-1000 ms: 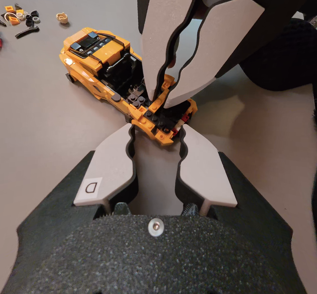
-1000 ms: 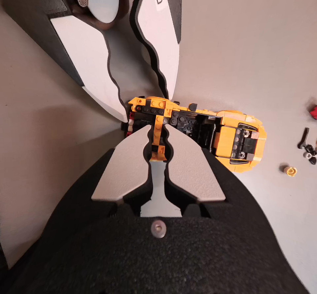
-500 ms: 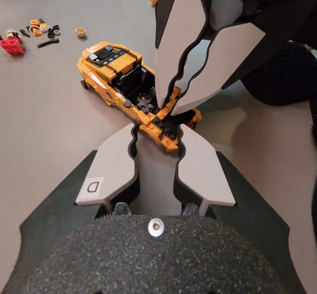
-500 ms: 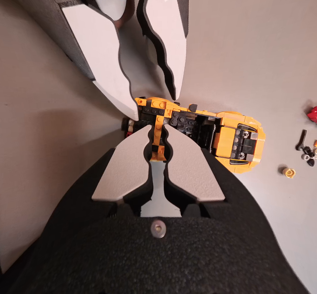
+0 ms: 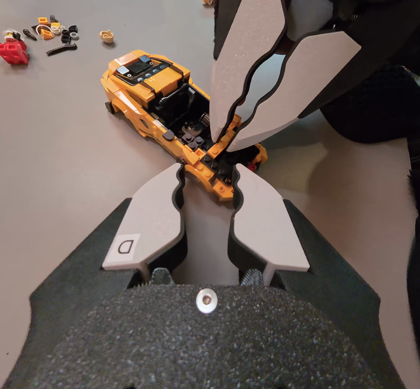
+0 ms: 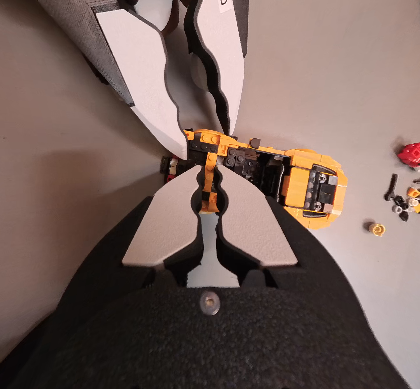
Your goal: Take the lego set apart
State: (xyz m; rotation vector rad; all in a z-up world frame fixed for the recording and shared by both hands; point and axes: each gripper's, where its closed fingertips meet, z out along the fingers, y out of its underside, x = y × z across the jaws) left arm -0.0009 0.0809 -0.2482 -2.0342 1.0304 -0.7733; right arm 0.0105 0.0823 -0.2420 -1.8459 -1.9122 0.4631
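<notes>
The car (image 6: 261, 173) lies on the table with its long axis across the right gripper (image 6: 209, 173), whose fingers pinch the orange strip (image 6: 210, 171) over its stripped end, while the left gripper (image 5: 208, 171) clamps that same end's corner.

The left hand-held gripper (image 5: 208, 173) stands partly spread; the right hand-held gripper (image 6: 208, 172) is nearly closed, tip pointing down.

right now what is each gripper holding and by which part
Right gripper pinches the orange strip across the lego car. Left gripper clamps the car's near end.
</notes>
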